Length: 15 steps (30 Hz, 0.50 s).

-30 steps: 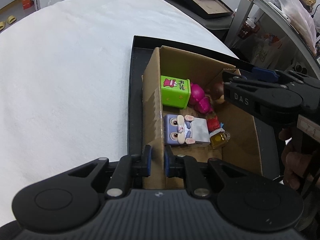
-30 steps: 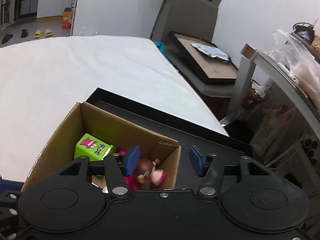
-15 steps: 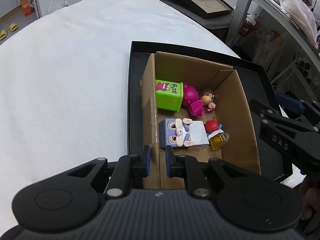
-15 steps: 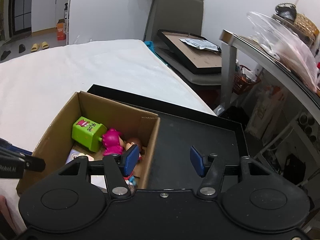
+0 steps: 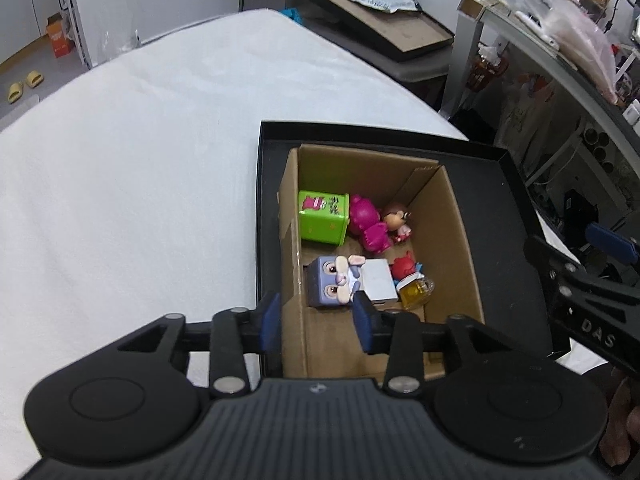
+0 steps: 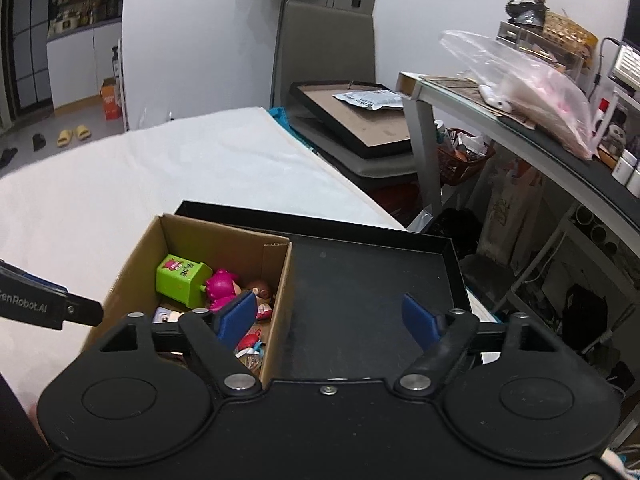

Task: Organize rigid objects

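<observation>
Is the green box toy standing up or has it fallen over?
Fallen over. The green box lies on its side in the cardboard box, tilted against the pink figure, with its printed face turned sideways instead of up.

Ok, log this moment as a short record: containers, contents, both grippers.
surface: white cloth
tray: black tray on the cloth, right part bare
box: cardboard box in the tray's left part
contents: green cube, magenta figure, brown-haired doll, purple block, red figure, yellow bottle
left gripper: open, empty, over the box's near wall
right gripper: open, empty, above the tray
</observation>
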Each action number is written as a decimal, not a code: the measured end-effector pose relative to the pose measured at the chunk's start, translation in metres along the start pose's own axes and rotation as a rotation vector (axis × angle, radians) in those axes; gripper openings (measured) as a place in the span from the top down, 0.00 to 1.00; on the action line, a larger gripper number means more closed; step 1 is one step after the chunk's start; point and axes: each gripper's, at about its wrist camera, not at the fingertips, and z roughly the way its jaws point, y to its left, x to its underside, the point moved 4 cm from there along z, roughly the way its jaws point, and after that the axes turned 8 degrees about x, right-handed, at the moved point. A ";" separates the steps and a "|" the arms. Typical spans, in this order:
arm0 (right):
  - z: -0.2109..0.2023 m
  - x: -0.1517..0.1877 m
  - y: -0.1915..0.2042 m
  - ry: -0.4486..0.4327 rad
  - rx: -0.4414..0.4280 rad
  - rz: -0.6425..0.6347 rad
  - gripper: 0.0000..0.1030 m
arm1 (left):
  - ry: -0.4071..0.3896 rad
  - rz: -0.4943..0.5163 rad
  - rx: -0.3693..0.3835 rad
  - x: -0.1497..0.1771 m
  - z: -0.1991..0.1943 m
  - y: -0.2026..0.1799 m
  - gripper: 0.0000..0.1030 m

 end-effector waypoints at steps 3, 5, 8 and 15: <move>-0.012 0.001 -0.006 -0.004 0.000 0.020 0.14 | -0.008 0.009 0.000 0.000 -0.010 -0.005 0.54; -0.021 0.001 -0.010 -0.008 0.003 0.038 0.10 | -0.012 0.016 0.005 0.000 -0.018 -0.008 0.51; -0.034 0.001 -0.017 -0.011 -0.003 0.073 0.05 | -0.020 0.065 0.003 0.002 -0.031 -0.018 0.44; -0.064 0.002 -0.032 -0.010 -0.016 0.146 0.00 | -0.048 0.082 0.001 0.009 -0.062 -0.031 0.31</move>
